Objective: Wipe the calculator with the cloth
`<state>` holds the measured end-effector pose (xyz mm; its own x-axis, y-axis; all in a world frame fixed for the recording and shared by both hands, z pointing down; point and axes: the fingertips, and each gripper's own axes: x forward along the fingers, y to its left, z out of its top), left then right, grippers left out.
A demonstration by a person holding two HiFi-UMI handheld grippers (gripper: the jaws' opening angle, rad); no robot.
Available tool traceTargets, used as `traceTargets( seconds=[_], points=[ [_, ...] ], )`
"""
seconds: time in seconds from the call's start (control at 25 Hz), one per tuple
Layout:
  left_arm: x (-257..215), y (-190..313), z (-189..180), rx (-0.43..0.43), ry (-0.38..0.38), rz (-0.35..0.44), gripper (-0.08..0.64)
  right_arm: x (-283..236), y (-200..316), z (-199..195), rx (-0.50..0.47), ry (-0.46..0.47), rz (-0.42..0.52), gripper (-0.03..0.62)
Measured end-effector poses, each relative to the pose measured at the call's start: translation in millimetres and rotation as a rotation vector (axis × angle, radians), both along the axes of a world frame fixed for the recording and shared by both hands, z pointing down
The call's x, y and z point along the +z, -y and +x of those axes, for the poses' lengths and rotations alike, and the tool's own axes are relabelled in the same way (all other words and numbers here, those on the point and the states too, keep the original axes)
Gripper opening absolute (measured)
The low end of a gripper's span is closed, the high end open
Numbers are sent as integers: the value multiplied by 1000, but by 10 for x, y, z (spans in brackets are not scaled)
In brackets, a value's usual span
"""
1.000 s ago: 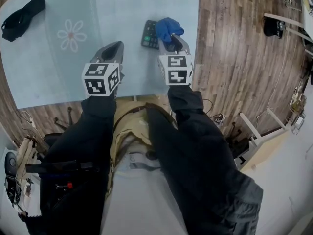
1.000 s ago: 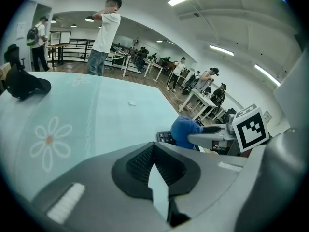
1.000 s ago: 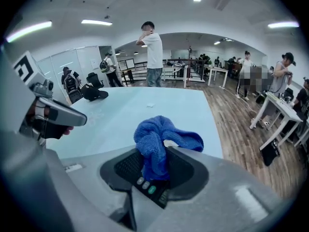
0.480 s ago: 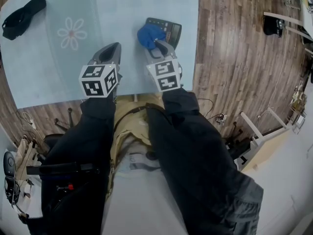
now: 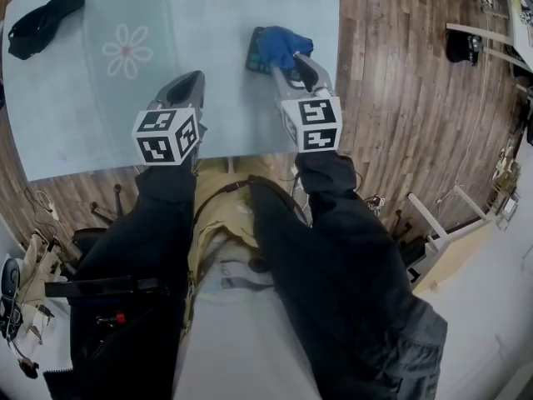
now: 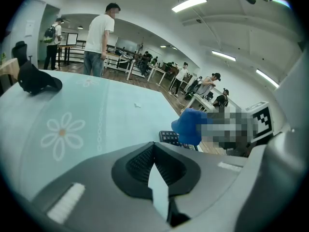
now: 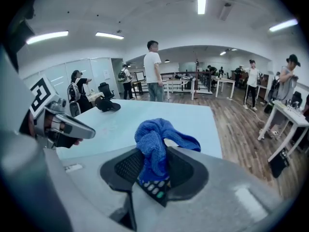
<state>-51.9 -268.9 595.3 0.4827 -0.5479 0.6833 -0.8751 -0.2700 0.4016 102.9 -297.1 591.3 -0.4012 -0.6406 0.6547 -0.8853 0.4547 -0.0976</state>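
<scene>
The dark calculator (image 5: pixel 254 57) lies near the right edge of the pale blue table (image 5: pixel 125 123), mostly covered by the blue cloth (image 5: pixel 281 46). My right gripper (image 5: pixel 293 67) is shut on the cloth and presses it onto the calculator. In the right gripper view the cloth (image 7: pixel 153 146) bunches between the jaws, with calculator keys (image 7: pixel 155 188) showing just below it. My left gripper (image 5: pixel 185 90) hovers shut and holding nothing over the table's near edge, left of the calculator. From the left gripper view the calculator (image 6: pixel 170 138) and cloth (image 6: pixel 189 125) sit ahead to the right.
A black object (image 5: pixel 43 22) lies at the table's far left corner, and a white flower print (image 5: pixel 127 51) marks the tabletop. Wooden floor (image 5: pixel 400 98) runs along the table's right edge. People stand in the room behind, one (image 7: pixel 154 71) near the table's far end.
My right gripper has swept the cloth back to the right across the calculator, after moving left half a second before. The left gripper has hardly moved.
</scene>
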Motion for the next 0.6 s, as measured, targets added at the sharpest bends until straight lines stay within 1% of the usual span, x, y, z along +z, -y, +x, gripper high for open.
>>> traceTargets(
  seconds=[0.16, 0.28, 0.44, 0.6],
  points=[
    [17, -36, -35, -6, -2, 1, 0, 61, 245, 322, 46, -82, 34, 137],
    [4, -72, -47, -10, 2, 3, -2, 244, 287, 408, 39, -147, 20, 137],
    [20, -86, -64, -12, 6, 1, -1, 507, 211, 293, 13, -172, -45, 137],
    [60, -115, -117, -23, 7, -6, -2, 624, 69, 40, -28, -153, -82, 137]
  ],
)
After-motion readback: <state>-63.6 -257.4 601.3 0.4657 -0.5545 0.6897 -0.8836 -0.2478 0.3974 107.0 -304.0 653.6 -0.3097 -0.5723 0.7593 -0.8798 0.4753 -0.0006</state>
